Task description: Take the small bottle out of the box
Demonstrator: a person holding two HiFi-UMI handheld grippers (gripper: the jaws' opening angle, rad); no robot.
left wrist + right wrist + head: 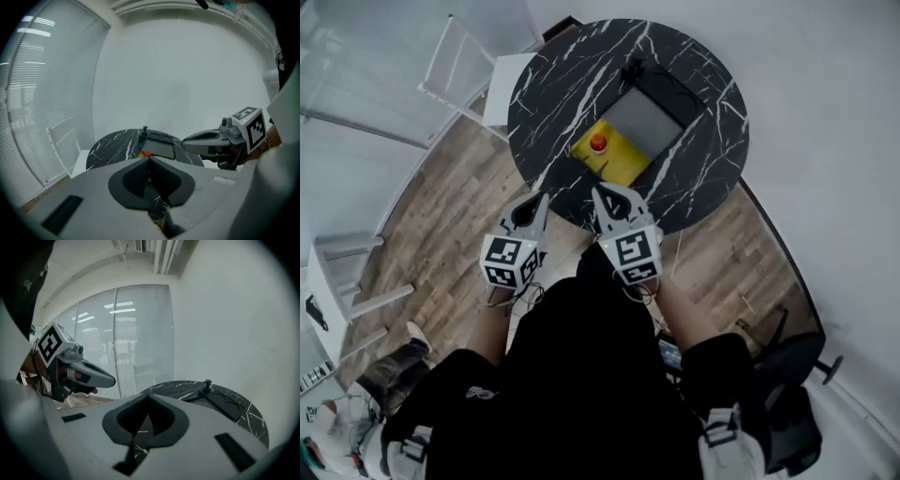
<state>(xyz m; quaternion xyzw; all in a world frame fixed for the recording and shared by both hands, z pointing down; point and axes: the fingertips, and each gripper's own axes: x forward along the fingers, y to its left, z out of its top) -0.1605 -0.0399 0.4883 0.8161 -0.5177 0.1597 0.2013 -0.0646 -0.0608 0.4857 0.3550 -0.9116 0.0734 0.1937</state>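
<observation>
On the round black marble table (572, 70) stands a yellow box (616, 157) with its dark lid (649, 117) folded open to the far side. The small bottle, showing a red cap (598, 142), stands upright in the box. In the left gripper view the red cap (147, 153) peeks just over my own jaws. My left gripper (541, 201) and right gripper (601, 196) hover side by side at the table's near edge, short of the box. Both are shut and empty. The jaws of each meet at the tip in its own view: left gripper (149, 160), right gripper (148, 397).
A small black upright thing (632, 67) stands on the table behind the lid. A white chair (469, 67) stands left of the table, white furniture (342, 291) farther left. A black office chair base (792, 375) is at the right. Wooden floor lies around.
</observation>
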